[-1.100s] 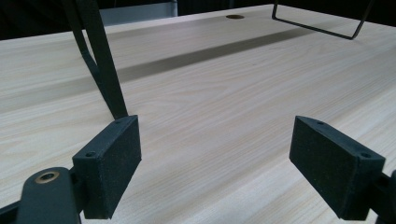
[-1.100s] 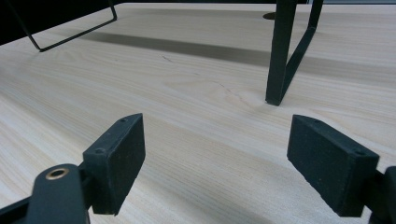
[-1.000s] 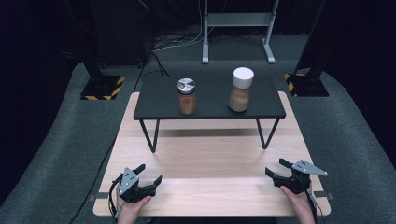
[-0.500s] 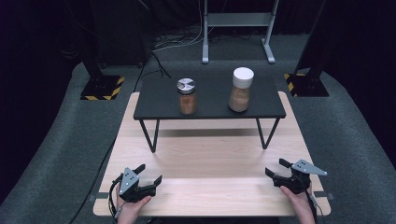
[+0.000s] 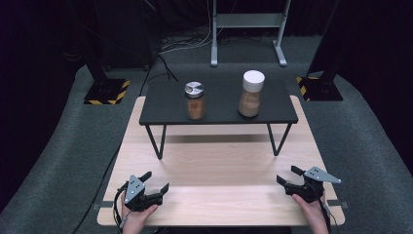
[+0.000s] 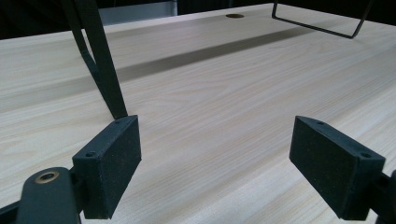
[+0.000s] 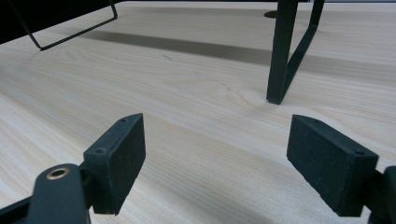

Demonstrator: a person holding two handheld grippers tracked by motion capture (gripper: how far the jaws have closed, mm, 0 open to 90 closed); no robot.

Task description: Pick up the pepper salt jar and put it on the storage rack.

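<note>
Resting low at the near edge of the wooden counter, the left gripper and the right gripper both have their fingers spread wide apart with nothing between them. Two jars of brown powder stand on the black raised shelf at the far side: the shorter jar, with a metal lid, to the left, and the taller jar, with a white lid, to the right (well apart from each other and from both grippers). By my reading, no handling has begun; neither jar is touched, so reaching, gripping and moving all remain to do.
</note>
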